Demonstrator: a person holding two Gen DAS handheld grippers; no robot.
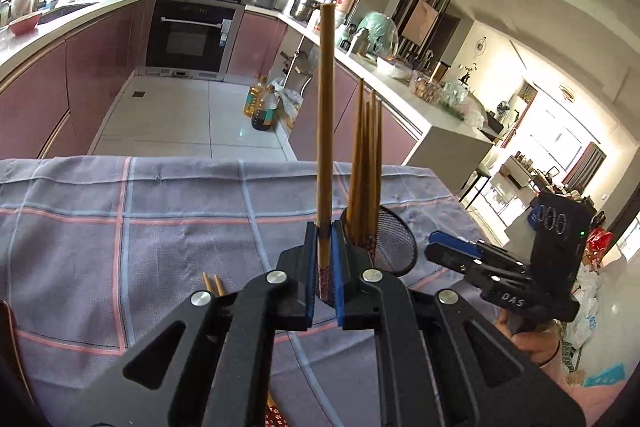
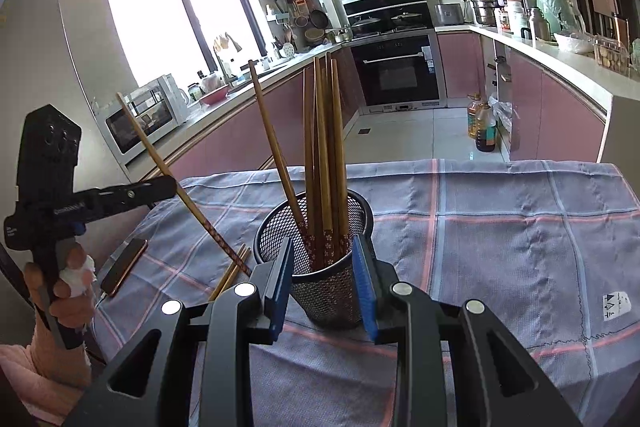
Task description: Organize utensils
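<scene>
My worktop (image 2: 500, 227), under a checked cloth (image 1: 120, 227), carries a black mesh cup (image 2: 320, 291) with a bundle of chopsticks (image 2: 324, 155) standing in it, patterned ends down. My right tongs (image 2: 322, 287) sit around the cup, one blue pad either side of its wall near the base, clamped on it as far as I can see. My left tongs (image 1: 323, 263) are closed together on a single chopstick (image 1: 325, 115), gripped near its patterned lower end, the plain end rising steeply above the pads; from the right view that stick slants up and away to the left of the cup, well clear of the cloth. Two more chopsticks (image 2: 232, 271) lie flat on the cloth just left of the cup, below my left tongs. A phone (image 2: 124, 267) lies further left, near the edge of the worktop.
</scene>
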